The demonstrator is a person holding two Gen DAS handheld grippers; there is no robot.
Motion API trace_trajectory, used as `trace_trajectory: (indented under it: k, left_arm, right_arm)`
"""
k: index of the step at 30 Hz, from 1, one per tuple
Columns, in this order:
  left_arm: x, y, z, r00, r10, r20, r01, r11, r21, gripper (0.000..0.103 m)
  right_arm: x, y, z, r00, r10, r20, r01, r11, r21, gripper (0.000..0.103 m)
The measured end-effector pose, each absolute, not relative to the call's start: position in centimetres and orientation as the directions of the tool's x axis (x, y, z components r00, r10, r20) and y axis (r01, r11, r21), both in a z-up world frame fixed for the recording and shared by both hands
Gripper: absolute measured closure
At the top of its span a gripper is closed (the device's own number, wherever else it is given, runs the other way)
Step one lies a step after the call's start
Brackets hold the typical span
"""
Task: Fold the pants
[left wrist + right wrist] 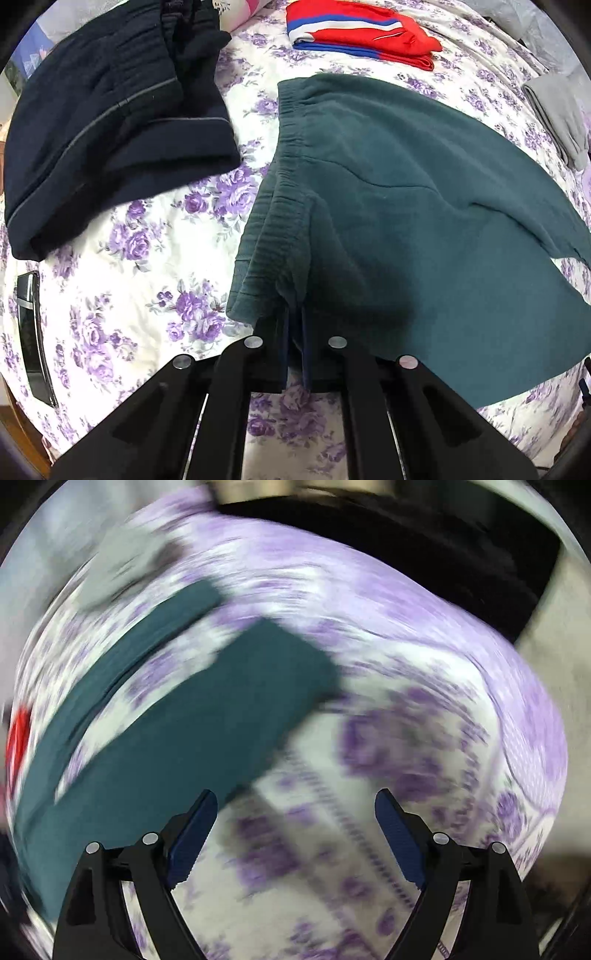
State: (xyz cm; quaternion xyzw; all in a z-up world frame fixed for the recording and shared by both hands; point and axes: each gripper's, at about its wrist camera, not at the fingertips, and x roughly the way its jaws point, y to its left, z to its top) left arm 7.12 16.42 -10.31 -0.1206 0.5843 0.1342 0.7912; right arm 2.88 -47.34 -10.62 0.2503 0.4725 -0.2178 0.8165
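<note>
Dark teal pants (388,221) lie spread on the flowered bedspread (147,295), waistband toward the left of the left wrist view. My left gripper (295,328) is shut on the near corner of the waistband, and the cloth bunches over its blue pads (285,332). The right wrist view is blurred. There the two teal legs (184,720) run up to the right and end in square hems. My right gripper (295,812) stands open over the bedspread just right of the nearer leg, with nothing between its fingers.
Folded navy pants (110,129) lie at the upper left, a folded red, white and blue garment (358,33) at the top, a grey garment (557,114) at the right edge. A black glossy object (33,332) lies at the left. Beyond the bed's edge is something dark (443,546).
</note>
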Motion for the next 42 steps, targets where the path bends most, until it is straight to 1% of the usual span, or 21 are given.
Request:
trace_trajectory:
  k: [4,5,7,9,10,11,16,19,21,23,24,25,26,27,28,30,32,34,35,38,42]
  left_arm:
    - [6.8,16.9,-10.3,0.268,0.051,-0.962,-0.375,0.925,-0.056,0.099]
    - [6.7,16.8,-10.3,0.269,0.049,-0.962,-0.378,0.924,-0.059,0.099]
    - [6.1,17.2,-10.0,0.283,0.055,-0.957,-0.377,0.924,-0.058,0.099]
    - [5.3,17.4,-9.9,0.289,0.062,-0.955,-0.382,0.922,-0.056,0.099]
    - [5.3,17.3,-10.0,0.29,0.066,-0.955,-0.385,0.922,-0.053,0.099]
    - [5.4,17.3,-10.0,0.292,0.07,-0.954,-0.388,0.92,-0.052,0.099]
    - [5.1,17.9,-10.1,0.303,0.044,-0.952,-0.431,0.897,-0.096,0.098]
    - [4.5,18.2,-9.6,0.313,0.038,-0.949,-0.438,0.892,-0.109,0.098]
    - [4.2,18.0,-9.2,0.319,0.043,-0.947,-0.416,0.904,-0.099,0.098]
    - [3.9,18.2,-9.4,0.307,0.048,-0.95,-0.411,0.907,-0.087,0.097]
    - [3.7,18.5,-9.5,0.295,0.061,-0.954,-0.421,0.904,-0.073,0.097]
    - [3.5,19.0,-9.7,0.289,0.066,-0.955,-0.43,0.9,-0.068,0.096]
    - [3.3,19.4,-9.7,0.286,0.063,-0.956,-0.435,0.898,-0.071,0.092]
    - [3.1,19.7,-9.8,0.283,0.054,-0.958,-0.439,0.895,-0.079,0.088]
    - [2.8,20.1,-9.6,0.284,0.048,-0.958,-0.442,0.893,-0.086,0.081]
    - [2.4,20.2,-8.9,0.303,0.055,-0.951,-0.424,0.902,-0.083,0.08]
    - [2.4,19.8,-7.5,0.332,0.103,-0.938,-0.39,0.92,-0.037,0.079]
    - [2.6,19.3,-6.6,0.352,0.123,-0.928,-0.368,0.93,-0.016,0.076]
    - [2.8,19.2,-6.4,0.359,0.121,-0.926,-0.361,0.933,-0.018,0.073]
    - [4.0,18.8,-5.6,0.38,0.117,-0.918,-0.349,0.937,-0.025,0.066]
    - [7.2,17.1,-5.3,0.403,0.106,-0.909,-0.284,0.959,-0.014,0.063]
  right_arm:
    - [4.6,-48.6,-10.8,0.511,-0.104,-0.853,0.602,0.752,0.269,0.017]
    - [5.4,-48.8,-10.9,0.524,-0.103,-0.845,0.595,0.754,0.277,0.022]
    - [6.8,-49.6,-11.1,0.518,-0.118,-0.847,0.611,0.744,0.27,0.025]
    - [7.7,-50.3,-11.2,0.521,-0.129,-0.844,0.626,0.729,0.275,0.043]
    - [8.1,-50.4,-11.2,0.519,-0.122,-0.846,0.617,0.738,0.273,0.069]
    - [8.7,-50.4,-11.1,0.524,-0.08,-0.848,0.589,0.753,0.294,0.099]
    - [6.8,-51.3,-8.0,0.594,-0.075,-0.801,0.544,0.77,0.332,0.098]
    - [5.9,-51.7,-7.8,0.546,-0.128,-0.828,0.544,0.805,0.235,0.098]
    - [5.7,-52.3,-8.7,0.518,-0.15,-0.842,0.568,0.797,0.208,0.098]
    - [5.7,-52.4,-9.7,0.479,-0.176,-0.86,0.595,0.785,0.17,0.095]
    - [5.4,-52.3,-10.1,0.445,-0.215,-0.869,0.609,0.784,0.117,0.09]
    - [5.6,-52.0,-10.3,0.384,-0.296,-0.875,0.629,0.777,0.013,0.073]
    - [5.7,-51.8,-10.2,0.344,-0.355,-0.869,0.644,0.763,-0.057,0.052]
    - [5.6,-51.5,-9.7,0.335,-0.403,-0.851,0.656,0.749,-0.097,0.045]
    - [5.6,-51.2,-9.2,0.344,-0.431,-0.834,0.658,0.745,-0.113,0.043]
    - [6.2,-50.0,-7.4,0.393,-0.47,-0.791,0.634,0.761,-0.137,0.043]
    - [7.2,-48.5,-6.5,0.473,-0.409,-0.78,0.58,0.811,-0.074,0.038]
    - [9.4,-45.7,-5.9,0.553,-0.29,-0.781,0.464,0.886,0.0,0.036]
    - [10.5,-44.4,-6.0,0.57,-0.241,-0.786,0.409,0.912,0.018,0.033]
    - [15.1,-38.8,-6.8,0.598,-0.042,-0.8,0.209,0.972,0.105,0.033]
    - [20.2,-31.8,-7.3,0.592,0.09,-0.801,0.005,0.993,0.116,0.033]
